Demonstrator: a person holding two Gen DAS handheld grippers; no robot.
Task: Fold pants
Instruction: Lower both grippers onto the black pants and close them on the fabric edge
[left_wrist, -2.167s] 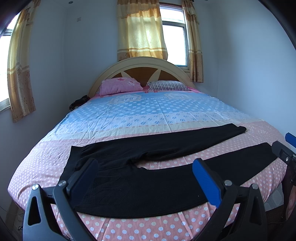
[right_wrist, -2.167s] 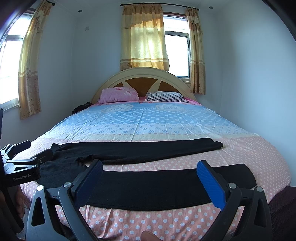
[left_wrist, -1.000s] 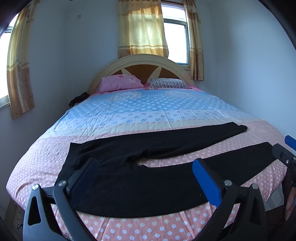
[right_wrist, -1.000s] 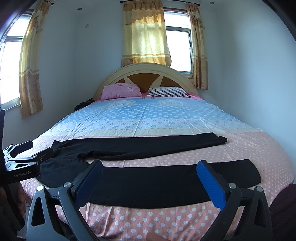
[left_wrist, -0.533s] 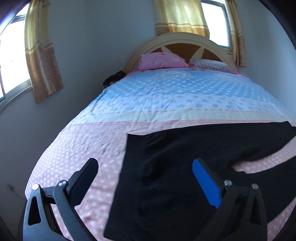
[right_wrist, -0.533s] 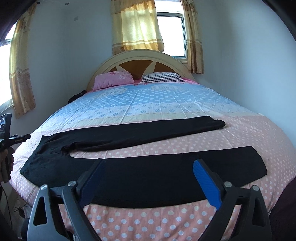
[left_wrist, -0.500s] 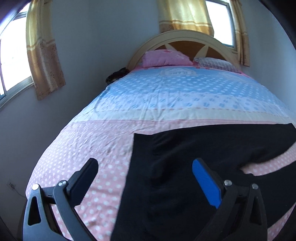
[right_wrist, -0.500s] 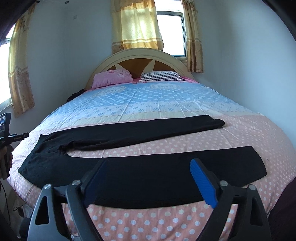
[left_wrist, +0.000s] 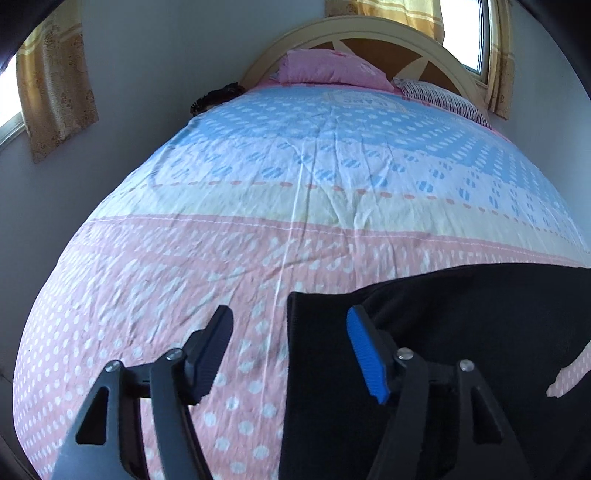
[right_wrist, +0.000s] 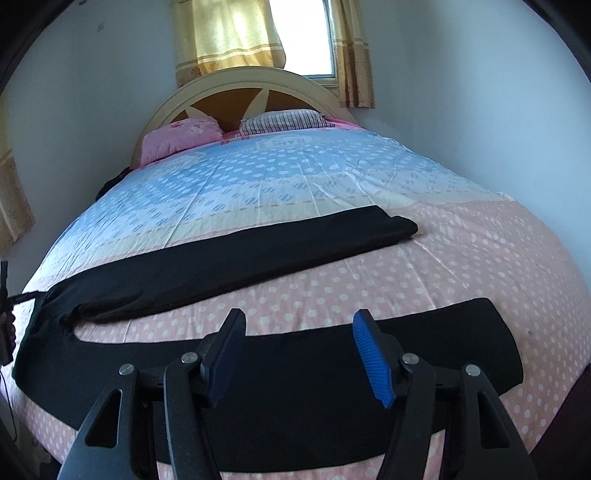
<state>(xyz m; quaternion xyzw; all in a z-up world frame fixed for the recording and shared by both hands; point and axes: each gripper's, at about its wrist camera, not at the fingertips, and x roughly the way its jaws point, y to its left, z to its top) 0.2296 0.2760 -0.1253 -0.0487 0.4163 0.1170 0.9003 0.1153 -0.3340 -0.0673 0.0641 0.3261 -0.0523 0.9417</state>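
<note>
The left gripper (left_wrist: 290, 338) is being held partly open and empty over the waistband corner of the black pants (left_wrist: 461, 332); the right gripper (right_wrist: 297, 341) is being held likewise above the near leg. The pants (right_wrist: 229, 269) are being displayed flat, legs spread apart, on the bed (right_wrist: 461, 266), and farther back two pillows (right_wrist: 181, 142) are being shown against the headboard (right_wrist: 236, 86).

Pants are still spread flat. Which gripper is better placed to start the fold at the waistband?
Left. The left gripper is open, straddling the waistband edge of the black pants. The right gripper is open over the near leg, far from the waist.
</note>
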